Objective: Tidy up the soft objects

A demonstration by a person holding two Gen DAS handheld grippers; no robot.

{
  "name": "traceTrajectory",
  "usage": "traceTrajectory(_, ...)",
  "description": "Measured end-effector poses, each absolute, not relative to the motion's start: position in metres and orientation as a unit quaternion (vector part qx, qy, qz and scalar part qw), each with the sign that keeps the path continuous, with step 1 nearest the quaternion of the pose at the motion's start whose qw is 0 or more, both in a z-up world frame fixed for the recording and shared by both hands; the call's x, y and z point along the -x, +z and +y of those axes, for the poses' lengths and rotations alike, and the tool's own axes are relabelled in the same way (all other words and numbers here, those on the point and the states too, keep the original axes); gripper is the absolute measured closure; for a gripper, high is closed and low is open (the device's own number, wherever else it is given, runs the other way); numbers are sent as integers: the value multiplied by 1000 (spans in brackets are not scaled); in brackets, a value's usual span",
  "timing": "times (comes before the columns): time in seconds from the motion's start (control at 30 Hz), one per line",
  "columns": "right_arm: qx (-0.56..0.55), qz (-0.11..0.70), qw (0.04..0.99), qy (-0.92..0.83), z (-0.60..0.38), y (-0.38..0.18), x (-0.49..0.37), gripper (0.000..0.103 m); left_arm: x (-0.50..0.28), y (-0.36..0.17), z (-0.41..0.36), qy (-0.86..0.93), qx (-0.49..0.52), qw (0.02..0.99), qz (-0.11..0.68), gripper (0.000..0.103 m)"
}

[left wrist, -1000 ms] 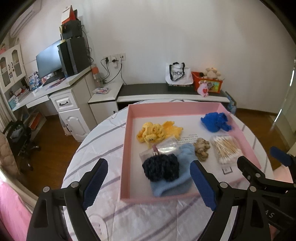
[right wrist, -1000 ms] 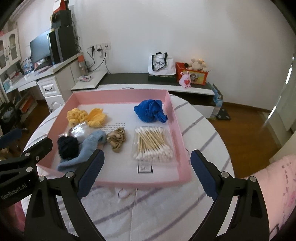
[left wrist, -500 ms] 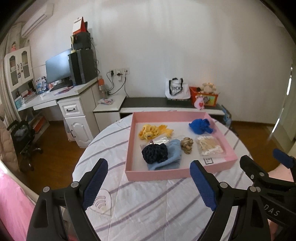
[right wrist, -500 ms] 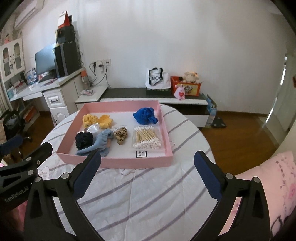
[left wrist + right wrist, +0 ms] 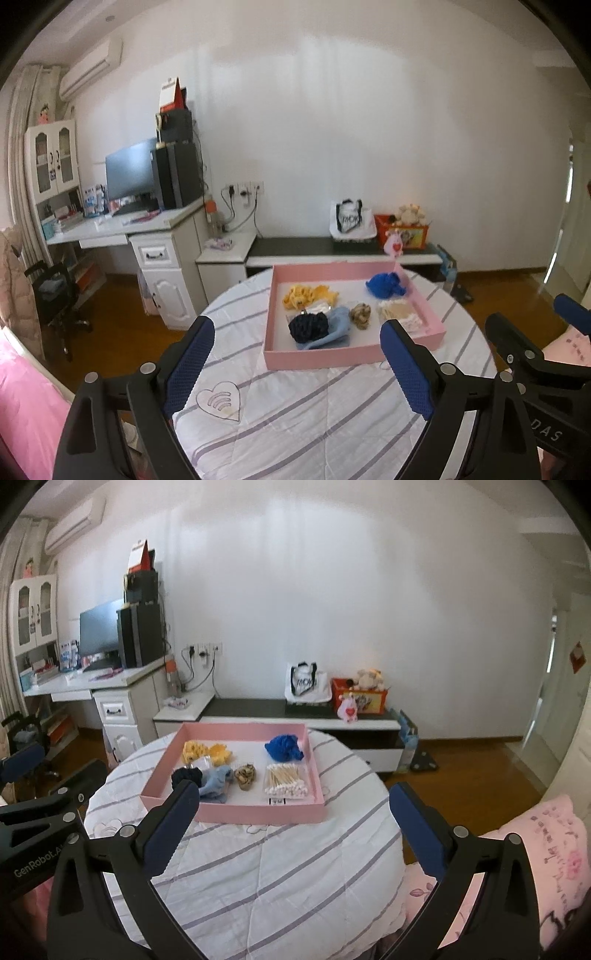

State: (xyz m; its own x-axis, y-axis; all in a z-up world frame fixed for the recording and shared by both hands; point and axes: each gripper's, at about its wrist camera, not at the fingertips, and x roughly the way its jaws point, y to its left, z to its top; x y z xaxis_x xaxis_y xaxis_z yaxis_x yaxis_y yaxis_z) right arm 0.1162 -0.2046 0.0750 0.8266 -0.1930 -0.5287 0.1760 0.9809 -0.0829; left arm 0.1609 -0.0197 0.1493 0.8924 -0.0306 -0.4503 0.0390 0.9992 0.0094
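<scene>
One pink tray (image 5: 236,814) sits on the far half of a round table (image 5: 280,867) covered with a white cloth with purple stripes, and holds seven items. At the tray's far left corner lies one yellow knitted piece (image 5: 205,752); at its far right corner, one bright blue knitted piece (image 5: 284,748). Along the near left side one navy scrunchie (image 5: 186,776) rests against one light blue cloth (image 5: 216,781), with one small clear packet (image 5: 201,763) just behind them. One leopard-print scrunchie (image 5: 245,773) lies near the tray's middle, and one clear bag of cotton swabs (image 5: 286,781) lies by the right wall.

Two grippers hang above the table's near edge, well apart from the tray. The left gripper (image 5: 295,365) has its two blue-padded fingers (image 5: 190,363) spread wide with nothing between them. The right gripper (image 5: 295,829) is likewise spread wide and holds nothing.

Beyond the table, against the white wall, one low cabinet (image 5: 295,710) carries one white tote bag (image 5: 304,685) and one orange box (image 5: 360,698). One desk (image 5: 92,681) with one monitor (image 5: 98,629) stands at the left.
</scene>
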Motion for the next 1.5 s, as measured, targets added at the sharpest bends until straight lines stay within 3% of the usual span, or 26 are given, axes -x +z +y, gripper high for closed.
traceTrajectory(0.13,14,258,961,-98,-203,86,-100,0,-138,154,-19,-7,-7,979,204,3)
traceTrajectory(0.4,25,218,970,-106,-197,107,-71,0,-99,161,-17,-14,-4,986,168,0)
traceTrajectory(0.9,47,148,981,-117,-188,137,-26,0,-59,159,-19,-12,-2,994,105,0)
traceTrajectory(1.5,51,130,982,-127,-183,145,-11,0,-53,151,-26,-6,-4,996,86,0)
